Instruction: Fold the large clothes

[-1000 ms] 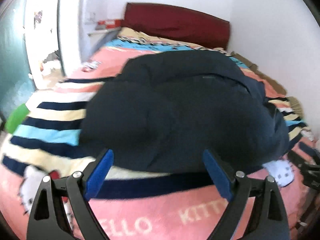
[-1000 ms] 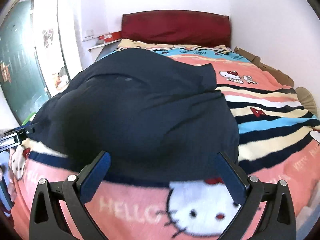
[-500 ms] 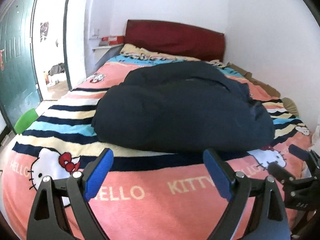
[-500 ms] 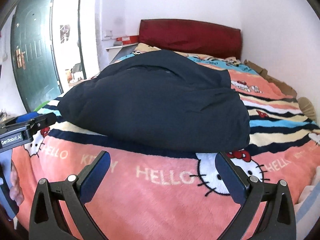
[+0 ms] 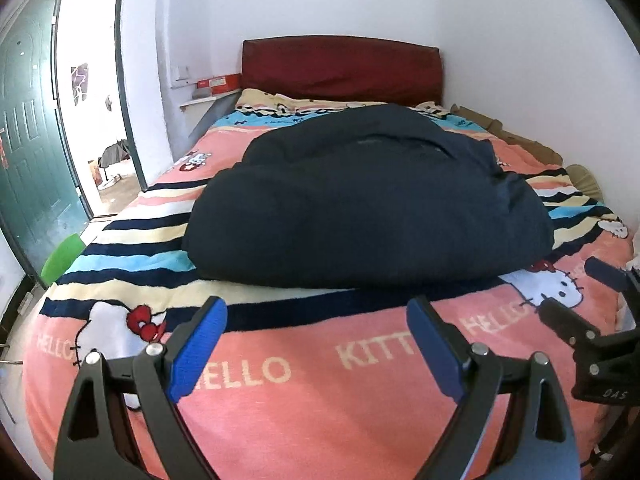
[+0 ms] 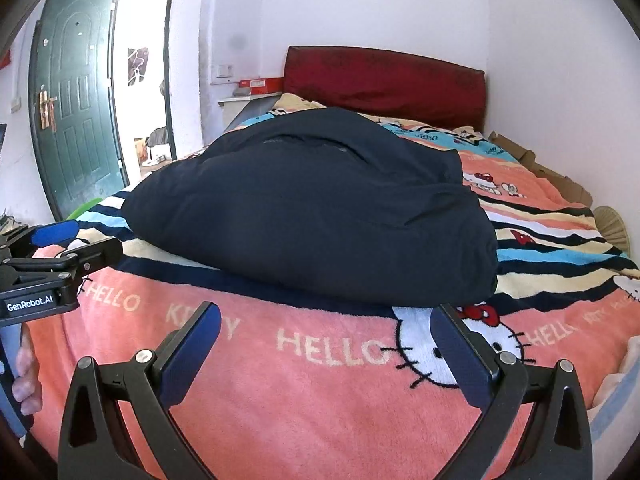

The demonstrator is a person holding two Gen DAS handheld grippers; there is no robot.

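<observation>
A bulky dark navy garment (image 5: 368, 200) (image 6: 320, 208) lies in a folded mound across the middle of the bed. My left gripper (image 5: 316, 316) hovers open over the pink blanket's near strip, a short way back from the garment's front edge, with nothing between its blue pads. My right gripper (image 6: 326, 320) is open too, also over the pink strip, just short of the garment's near right corner. Each gripper shows at the edge of the other's view: the right gripper (image 5: 576, 292) and the left gripper (image 6: 68, 240), held by a hand (image 6: 26, 376).
The striped cartoon-cat blanket (image 5: 280, 368) covers the bed, with a dark red headboard (image 5: 340, 68) at the far wall. A white wall runs along the right side. A green door (image 6: 76, 108) and an open doorway stand at left. A green object (image 5: 62, 258) sits by the bed's left edge.
Both grippers have drawn back from the garment toward the foot of the bed. The garment now lies clear of the jaws, which stayed open.
</observation>
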